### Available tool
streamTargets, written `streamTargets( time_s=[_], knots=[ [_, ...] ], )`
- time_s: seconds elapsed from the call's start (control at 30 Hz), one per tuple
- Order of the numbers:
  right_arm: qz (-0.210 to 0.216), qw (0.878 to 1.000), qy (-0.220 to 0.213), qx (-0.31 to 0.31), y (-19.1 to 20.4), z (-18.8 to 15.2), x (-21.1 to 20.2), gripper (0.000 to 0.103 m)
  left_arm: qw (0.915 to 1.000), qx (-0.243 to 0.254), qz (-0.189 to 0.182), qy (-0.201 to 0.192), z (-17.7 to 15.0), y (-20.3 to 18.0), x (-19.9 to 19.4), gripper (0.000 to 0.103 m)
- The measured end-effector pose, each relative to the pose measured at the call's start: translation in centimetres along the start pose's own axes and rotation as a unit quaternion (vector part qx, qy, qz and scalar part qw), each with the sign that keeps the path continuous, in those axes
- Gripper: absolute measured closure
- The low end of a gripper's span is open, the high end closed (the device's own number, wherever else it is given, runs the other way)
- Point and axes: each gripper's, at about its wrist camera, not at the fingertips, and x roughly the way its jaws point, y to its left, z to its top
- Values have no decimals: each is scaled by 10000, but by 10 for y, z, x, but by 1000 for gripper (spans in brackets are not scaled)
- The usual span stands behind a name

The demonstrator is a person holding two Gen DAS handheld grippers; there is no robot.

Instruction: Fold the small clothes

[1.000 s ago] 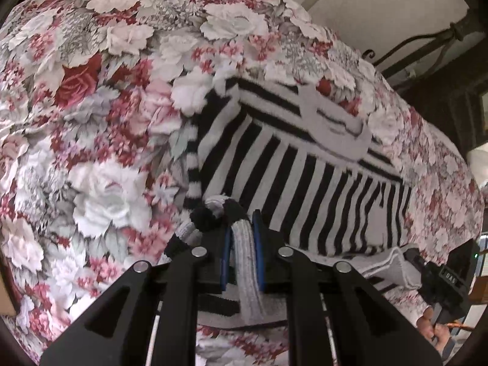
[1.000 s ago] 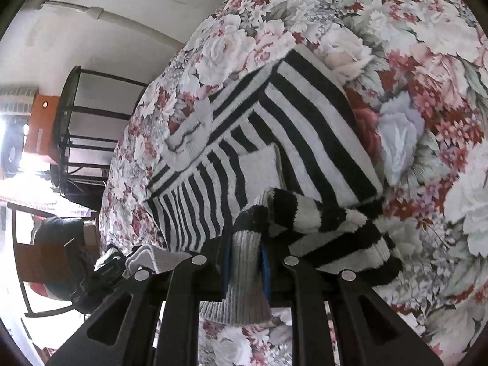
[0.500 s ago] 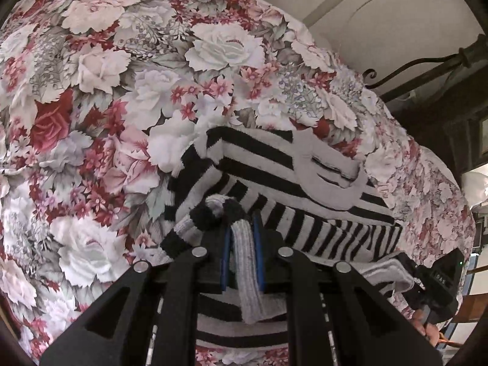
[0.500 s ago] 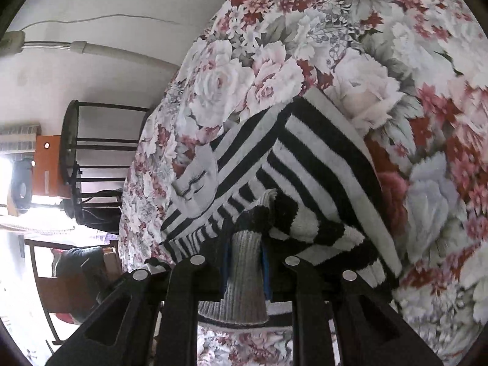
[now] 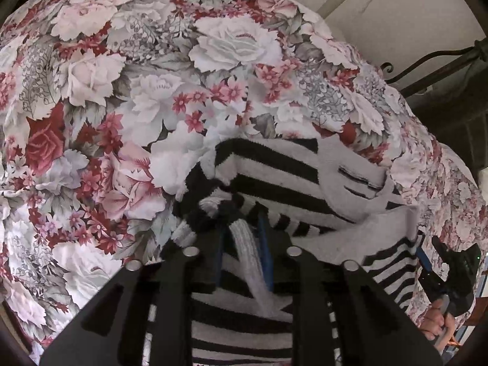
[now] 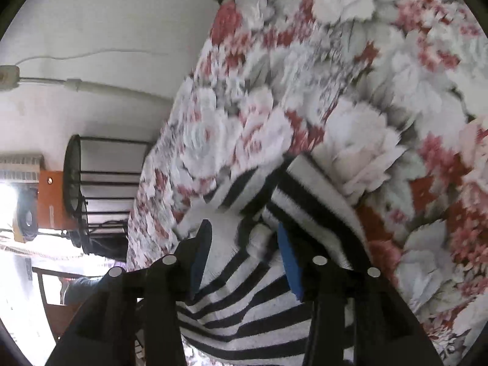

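Fingers (image 5: 264, 244) of the left gripper (image 5: 242, 241), black with blue pads, are seen with a white ribbed band of the black-and-white striped knitted garment (image 5: 274, 177) lying between them; a narrow gap shows on either side of the band, so the pads are parted slightly and are not pressed on it. Its jaws have just been opening. Fingers (image 6: 289, 262) of the right gripper (image 6: 244, 253), also black with blue pads, are spread well apart, having just been opening as well; striped knit lies in the gap between them but is not pinched.

The striped garment is laid folded over on itself on the bed, with a pale grey patch (image 5: 347, 164) sewn on its upper layer and a dark striped edge bunched just ahead of the left fingertips. In the right wrist view, a folded white-and-black edge is raised just beyond the right pad.

Beneath the garment, a bedspread printed with white, pink and red roses and grey leaves (image 5: 128, 97) is spread across the bed. Part of a hand (image 5: 436, 323) is seen at the lower right of the left wrist view. A pale wall (image 6: 106, 24) and a black metal-frame stand (image 6: 88, 189) are visible beyond the bed.
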Motion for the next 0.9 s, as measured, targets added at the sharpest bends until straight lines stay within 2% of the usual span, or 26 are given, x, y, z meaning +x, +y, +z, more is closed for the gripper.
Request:
streamTargets(
  time_s=[0.17, 0.3, 0.4, 0.5, 0.57, 0.63, 0.67, 0.73, 0.8, 0.9],
  knots=[
    [-662, 9920, -164, -1062, 24, -6, 4, 56, 9998, 168, -16, -96, 0, -5, -12, 68],
    [-1234, 9707, -371, -2030, 43, -12, 15, 56, 9998, 22, -183, -45, 3, 2, -15, 68],
    [-1362, 9605, -347, -2402, 54, -15, 27, 56, 9994, -19, -340, -41, 5, 5, -21, 64],
    [-1526, 9492, -330, -2733, 64, -20, 37, 56, 9983, -2, -590, -6, 6, 3, -26, 47],
    [-1719, 9402, -348, -2921, 64, -23, 43, 56, 9990, 17, -401, -172, 7, 3, -32, 26],
    [-1975, 9324, -246, -3018, 62, -26, 55, 58, 9992, 16, -132, -374, 9, 7, -39, 24],
    [-2087, 9288, -193, -3055, 59, -27, 59, 73, 9991, -49, -132, -401, 10, 11, -41, 24],
    [-2050, 9289, -205, -3076, 58, -27, 57, 88, 9987, -178, -95, -458, 12, 19, -42, 24],
    [-1849, 9355, -406, -2982, 63, -24, 44, 89, 9984, -105, 182, -531, 14, 20, -40, 24],
    [-1625, 9430, -619, -2837, 70, -20, 29, 89, 9973, 194, 410, -571, 12, 12, -35, 24]
  ],
)
